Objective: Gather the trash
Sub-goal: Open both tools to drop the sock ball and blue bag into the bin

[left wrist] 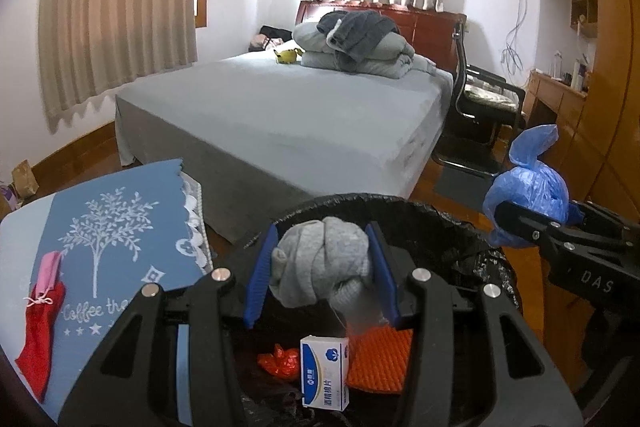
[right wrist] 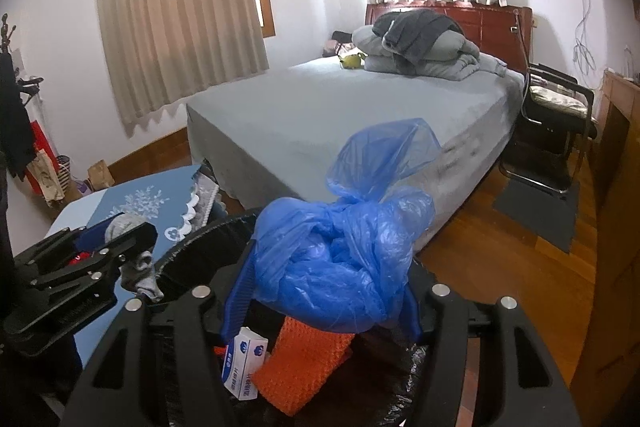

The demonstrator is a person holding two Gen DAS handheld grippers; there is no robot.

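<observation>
Two tools are working over the black-lined round trash bin (left wrist: 460,223) at once. Far left, a red-and-pink drawstring fabric pouch (left wrist: 40,323) is lying on the blue tree-print cloth (left wrist: 120,223) covering the bench, w/ nothing touching it, probably next to collect. Left tool (left wrist: 326,273) is pinching a knotted grey sock ball (left wrist: 320,259) btwn its blue pads, hanging it right above the bin opening, presumably so it drops straight in. Below it, inside the bin, a small red plastic scrap (left wrist: 278,365), a white-and-blue cardboard box (left wrist: 325,371) and an orange ridged mat (left wrist: 378,363) are sitting. Right tool (right wrist: 324,291) is squeezing a tied blue plastic bag (right wrist: 340,251) over the bin's right side, likely for the same drop.
</observation>
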